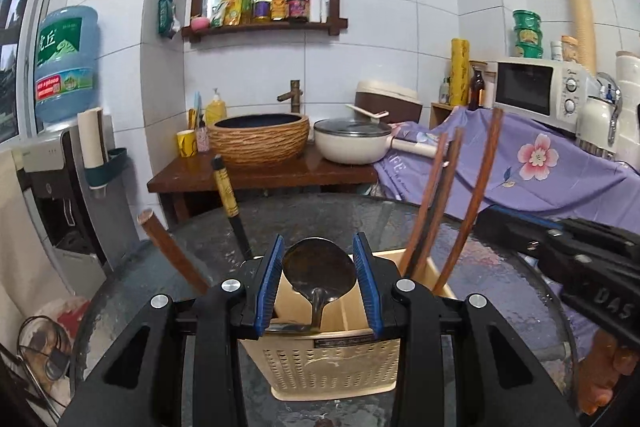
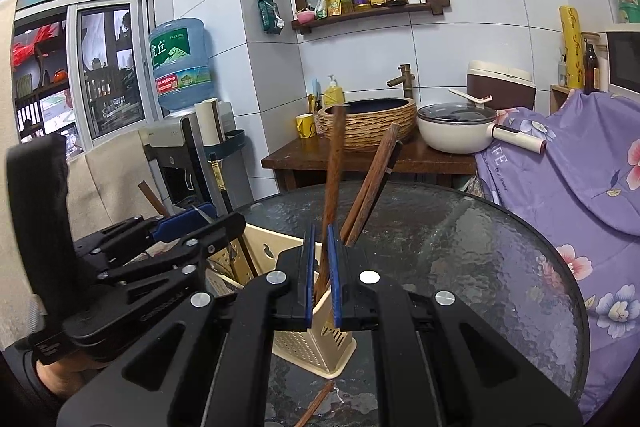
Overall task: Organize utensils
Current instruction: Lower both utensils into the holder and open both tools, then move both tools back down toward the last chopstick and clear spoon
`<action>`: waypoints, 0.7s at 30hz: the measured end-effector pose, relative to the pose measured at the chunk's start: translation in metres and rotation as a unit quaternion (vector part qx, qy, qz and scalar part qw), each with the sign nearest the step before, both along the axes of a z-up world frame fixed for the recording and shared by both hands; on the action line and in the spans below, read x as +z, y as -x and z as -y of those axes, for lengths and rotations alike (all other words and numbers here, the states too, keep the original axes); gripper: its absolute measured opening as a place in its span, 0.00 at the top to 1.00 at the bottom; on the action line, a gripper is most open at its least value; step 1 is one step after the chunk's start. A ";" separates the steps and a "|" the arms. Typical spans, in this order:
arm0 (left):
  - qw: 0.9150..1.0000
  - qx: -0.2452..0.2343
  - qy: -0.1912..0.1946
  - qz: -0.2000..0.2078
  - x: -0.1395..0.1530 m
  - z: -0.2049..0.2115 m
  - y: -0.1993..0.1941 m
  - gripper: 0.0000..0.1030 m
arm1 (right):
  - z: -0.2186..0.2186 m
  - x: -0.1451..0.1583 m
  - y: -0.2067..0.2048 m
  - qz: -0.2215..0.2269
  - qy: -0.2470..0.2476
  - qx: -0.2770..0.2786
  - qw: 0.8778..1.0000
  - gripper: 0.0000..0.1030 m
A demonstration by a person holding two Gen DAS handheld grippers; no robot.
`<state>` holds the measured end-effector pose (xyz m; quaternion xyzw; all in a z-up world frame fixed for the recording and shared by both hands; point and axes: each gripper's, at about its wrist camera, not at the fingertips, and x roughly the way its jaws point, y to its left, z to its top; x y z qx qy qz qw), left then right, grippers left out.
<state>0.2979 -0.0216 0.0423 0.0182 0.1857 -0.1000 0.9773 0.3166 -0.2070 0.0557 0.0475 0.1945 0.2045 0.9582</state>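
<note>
The left gripper, its blue-padded jaws partly closed, pinches the bowl of a dull metal spoon above the open top of the beige perforated plastic utensil holder, which stands on the round dark textured-glass table. The right gripper, jaws nearly together, clamps a reddish-brown wooden chopstick that stands upright in the holder's right-hand compartment beside more brown chopsticks. Another wooden chopstick lies flat on the glass just in front of the holder.
</note>
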 end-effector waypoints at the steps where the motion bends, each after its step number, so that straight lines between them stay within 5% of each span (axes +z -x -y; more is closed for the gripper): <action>1: 1.000 0.001 0.002 -0.005 -0.002 -0.001 -0.002 0.66 | 0.000 0.000 -0.001 0.000 0.001 0.000 1.000 0.93; 12: 1.000 0.002 -0.006 -0.013 -0.012 -0.007 -0.004 0.64 | 0.000 -0.007 0.002 0.000 0.002 0.001 1.000 0.92; 14: 1.000 -0.002 -0.006 -0.011 -0.012 -0.006 -0.001 0.57 | -0.001 -0.009 0.006 0.002 0.009 0.001 1.000 0.87; 17: 1.000 -0.010 -0.010 0.003 -0.010 -0.004 0.010 0.40 | 0.001 -0.011 0.015 0.014 0.010 -0.007 1.000 0.60; 19: 1.000 -0.008 -0.017 0.021 -0.009 -0.003 0.022 0.26 | 0.005 -0.012 0.020 0.017 0.009 -0.015 1.000 0.56; 21: 0.999 -0.009 -0.017 0.028 -0.008 -0.004 0.032 0.22 | 0.009 -0.013 0.022 0.012 0.002 -0.022 1.000 0.48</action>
